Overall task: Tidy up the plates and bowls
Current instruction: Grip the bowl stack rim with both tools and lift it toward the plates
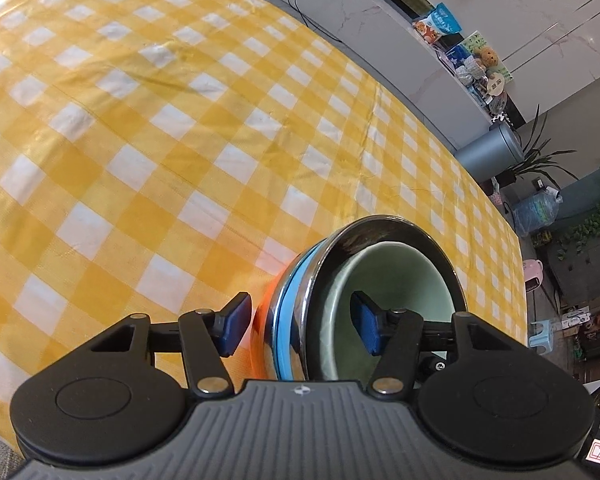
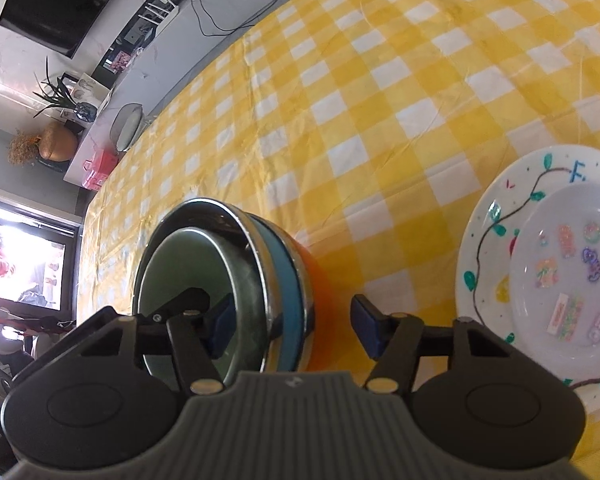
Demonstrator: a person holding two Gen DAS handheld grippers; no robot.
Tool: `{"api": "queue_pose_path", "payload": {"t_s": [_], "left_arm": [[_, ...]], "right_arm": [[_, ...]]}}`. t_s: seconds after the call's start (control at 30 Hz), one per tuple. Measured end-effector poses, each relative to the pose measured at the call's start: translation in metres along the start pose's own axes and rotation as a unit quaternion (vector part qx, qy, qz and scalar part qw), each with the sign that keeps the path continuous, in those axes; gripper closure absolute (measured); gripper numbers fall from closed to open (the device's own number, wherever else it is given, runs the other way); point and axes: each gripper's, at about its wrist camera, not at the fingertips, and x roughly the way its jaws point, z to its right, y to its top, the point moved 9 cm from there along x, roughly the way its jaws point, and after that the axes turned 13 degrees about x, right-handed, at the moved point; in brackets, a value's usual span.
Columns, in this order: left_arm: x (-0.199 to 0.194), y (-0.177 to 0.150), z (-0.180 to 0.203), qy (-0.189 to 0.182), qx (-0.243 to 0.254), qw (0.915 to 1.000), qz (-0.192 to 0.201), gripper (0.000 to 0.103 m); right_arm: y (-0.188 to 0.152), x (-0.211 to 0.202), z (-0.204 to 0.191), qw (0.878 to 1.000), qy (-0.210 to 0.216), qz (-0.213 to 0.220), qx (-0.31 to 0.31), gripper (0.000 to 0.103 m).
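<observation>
A: What sits at the centre of your work?

B: A nested stack of bowls (image 1: 364, 304) on the yellow-and-white checked tablecloth (image 1: 160, 128). Innermost is a pale green glazed bowl (image 1: 396, 300), smooth and round. It sits in a shiny steel bowl (image 1: 380, 226) with a mirror-bright rim, then a sky-blue bowl (image 1: 290, 320), and an orange one (image 1: 266, 312) at the outside, of which only a band shows.

A: And your grippers?

B: Your left gripper (image 1: 300, 326) straddles one wall of the stack: one blue pad (image 1: 236, 324) stands outside by the orange band, the other inside the green bowl. The jaws are spread, and I see a gap between the outer pad and the bowl, so nothing is gripped. Your right gripper (image 2: 296, 328) straddles the stack's other side in the same way, one pad inside the green bowl (image 2: 188, 264), one outside beside the orange band (image 2: 324, 280). Those jaws are also parted, not pressing on the wall.

A: What lies beyond?

B: In the right wrist view, well apart from the stack, a flat white plate (image 2: 488, 240) with a painted vine and green leaves on its rim carries a smaller translucent dish (image 2: 540, 240) dotted with glittery stickers. The cloth is thin, creased and slightly glossy.
</observation>
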Motion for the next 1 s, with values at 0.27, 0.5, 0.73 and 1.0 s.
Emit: {"api": "queue_pose_path", "payload": {"t_s": [0.27, 0.5, 0.73, 1.0], "left_arm": [[0.004, -0.002, -0.002, -0.004, -0.002, 1.0000, -0.002, 0.051], [0.003, -0.002, -0.001, -0.007, -0.001, 1.0000, 0.000, 0.051], [0.000, 0.001, 0.005, -0.003, 0.016, 0.9998, 0.008, 0.051], [-0.016, 0.002, 0.021, -0.010, 0.030, 0.9993, 0.021, 0.051]], "right_arm": [[-0.002, 0.005, 0.004, 0.999, 0.024, -0.016, 0.022, 0.050], [-0.003, 0.006, 0.004, 1.000, 0.020, -0.007, 0.020, 0.053], [0.001, 0.003, 0.008, 0.999, 0.019, -0.002, 0.036, 0.060], [0.001, -0.014, 0.006, 0.999, 0.027, 0.010, 0.033, 0.061]]}}
